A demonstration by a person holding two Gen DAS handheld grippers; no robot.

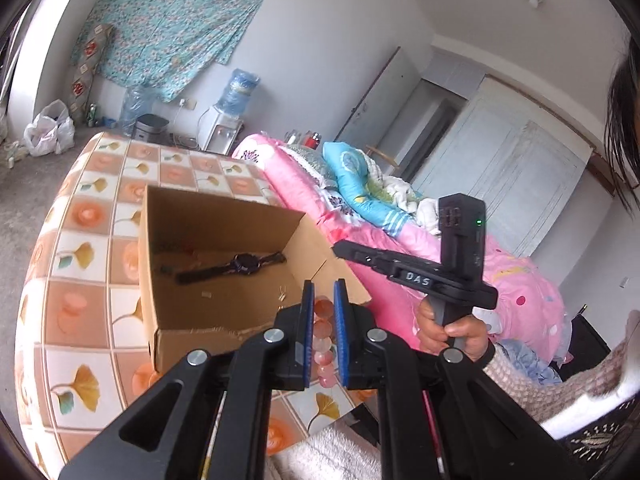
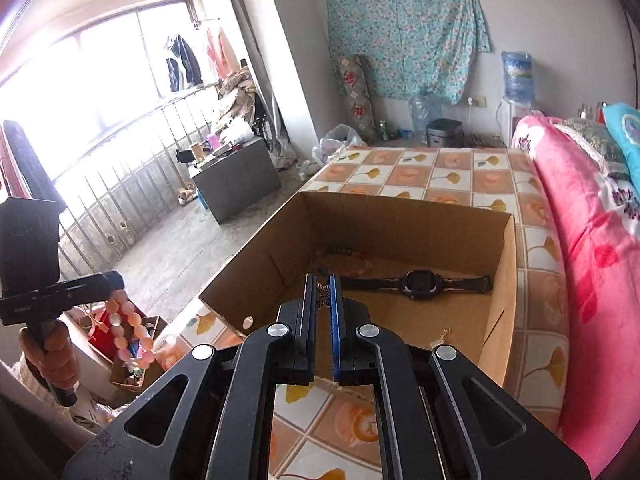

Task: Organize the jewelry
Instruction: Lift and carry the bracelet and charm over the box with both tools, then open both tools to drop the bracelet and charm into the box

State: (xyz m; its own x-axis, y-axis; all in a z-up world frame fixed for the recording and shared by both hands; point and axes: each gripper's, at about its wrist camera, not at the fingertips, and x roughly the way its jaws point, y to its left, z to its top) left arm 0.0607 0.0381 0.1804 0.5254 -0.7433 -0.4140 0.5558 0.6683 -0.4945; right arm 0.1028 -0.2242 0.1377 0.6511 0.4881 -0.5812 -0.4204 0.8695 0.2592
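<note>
Left tongs (image 1: 323, 292) pinching pink bead bracelet (image 1: 325, 340), right tongs (image 2: 323, 285) pinching small gold piece (image 2: 322, 293), both nearing cardboard box (image 2: 400, 216); next: release inside w/ watch (image 2: 420, 282).

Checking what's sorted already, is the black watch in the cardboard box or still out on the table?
In. The black watch lies flat on the floor of the open cardboard box, straps stretched out; the left wrist view shows the same.

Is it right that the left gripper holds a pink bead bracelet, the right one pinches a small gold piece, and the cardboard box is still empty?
Not quite: the cardboard box is not empty. The right wrist view shows a black watch lying on its floor. The rest stands: the left gripper holds the pink bead bracelet and the right gripper pinches a small gold piece.
</note>
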